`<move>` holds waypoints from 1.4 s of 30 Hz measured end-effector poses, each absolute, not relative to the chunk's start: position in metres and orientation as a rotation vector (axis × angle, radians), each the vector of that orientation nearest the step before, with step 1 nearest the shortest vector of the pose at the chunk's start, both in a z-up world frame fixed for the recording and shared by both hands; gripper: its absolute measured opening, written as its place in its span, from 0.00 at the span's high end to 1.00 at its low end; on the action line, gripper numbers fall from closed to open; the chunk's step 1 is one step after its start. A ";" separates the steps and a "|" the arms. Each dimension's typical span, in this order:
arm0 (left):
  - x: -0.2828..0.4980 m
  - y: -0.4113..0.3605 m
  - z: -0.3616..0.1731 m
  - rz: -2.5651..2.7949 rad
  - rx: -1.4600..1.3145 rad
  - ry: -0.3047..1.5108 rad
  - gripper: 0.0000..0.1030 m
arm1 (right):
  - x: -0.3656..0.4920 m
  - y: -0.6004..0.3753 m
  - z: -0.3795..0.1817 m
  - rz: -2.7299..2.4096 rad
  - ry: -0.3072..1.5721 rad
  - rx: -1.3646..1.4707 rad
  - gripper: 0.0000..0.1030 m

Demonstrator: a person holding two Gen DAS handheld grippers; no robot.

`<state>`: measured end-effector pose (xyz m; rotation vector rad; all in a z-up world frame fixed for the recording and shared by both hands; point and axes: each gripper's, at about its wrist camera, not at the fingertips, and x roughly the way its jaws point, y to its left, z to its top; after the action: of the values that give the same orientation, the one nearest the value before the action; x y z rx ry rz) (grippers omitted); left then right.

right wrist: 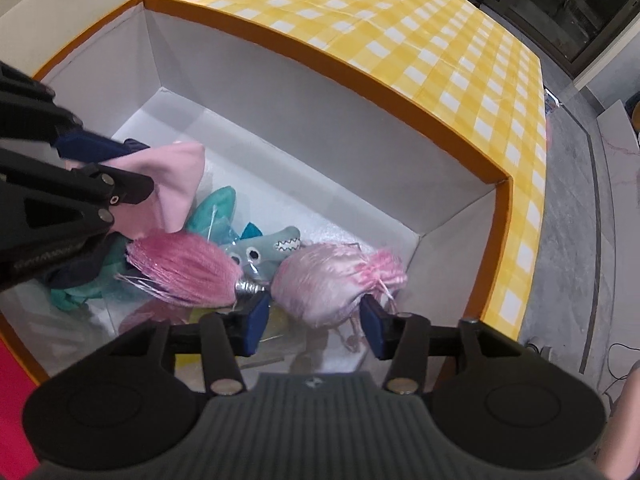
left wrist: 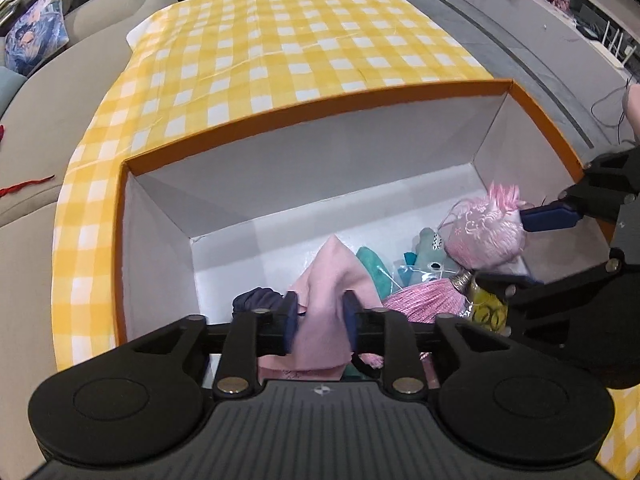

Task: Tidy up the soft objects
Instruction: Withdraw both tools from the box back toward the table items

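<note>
Pink cloth (left wrist: 320, 304) sits pinched between the blue pads of the left gripper (left wrist: 319, 318) in the left wrist view, held low inside the orange-rimmed box (left wrist: 304, 110) near its close wall. A dark navy scrunchie (left wrist: 256, 300) lies just left of the cloth. To the right are a teal plush (left wrist: 374, 266), a grey shark toy (left wrist: 430, 246), a pink tassel (left wrist: 420, 300) and a pink satin pouch (left wrist: 486, 236). The right gripper (left wrist: 554, 216) reaches in from the right, one blue pad touching the pouch. The box stands on a desk under a yellow checked cloth (left wrist: 300, 48), with a beige sofa (left wrist: 48, 92) at left.

From the right wrist, the right gripper (right wrist: 316, 322) is spread open, its pads flanking the pink satin pouch (right wrist: 324, 280) without squeezing it. The pink tassel (right wrist: 184, 268) lies beside the left pad, the grey shark toy (right wrist: 272, 246) behind it. The left gripper (right wrist: 100, 168) clamps the pink cloth (right wrist: 176, 188) above the teal plush (right wrist: 212, 212).
</note>
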<state>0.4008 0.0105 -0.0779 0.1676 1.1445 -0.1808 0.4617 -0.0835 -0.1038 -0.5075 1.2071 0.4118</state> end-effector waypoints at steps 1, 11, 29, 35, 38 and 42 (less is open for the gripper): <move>0.401 0.012 -0.076 -0.177 0.158 1.145 0.62 | 0.460 -0.083 -0.102 0.414 1.207 -0.516 0.42; 0.373 0.025 -0.038 -0.152 0.069 1.047 0.57 | 0.443 -0.087 -0.065 0.391 1.164 -0.522 0.35; 0.204 0.017 0.041 -0.131 0.015 0.785 0.56 | 0.293 -0.106 0.039 0.470 0.962 -0.407 0.30; 0.143 0.016 0.034 -0.133 0.026 0.752 0.56 | 0.224 -0.122 0.045 0.469 0.902 -0.352 0.30; 0.118 0.014 0.025 -0.161 0.022 0.758 0.56 | 0.197 -0.129 0.041 0.461 0.892 -0.298 0.30; 0.093 0.016 0.008 -0.164 -0.016 0.802 0.56 | 0.162 -0.136 0.030 0.438 0.896 -0.233 0.30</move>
<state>0.0931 0.0162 0.0082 -0.0163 0.8020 -0.1635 0.1618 -0.1362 0.0304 -0.2333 0.8963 0.4382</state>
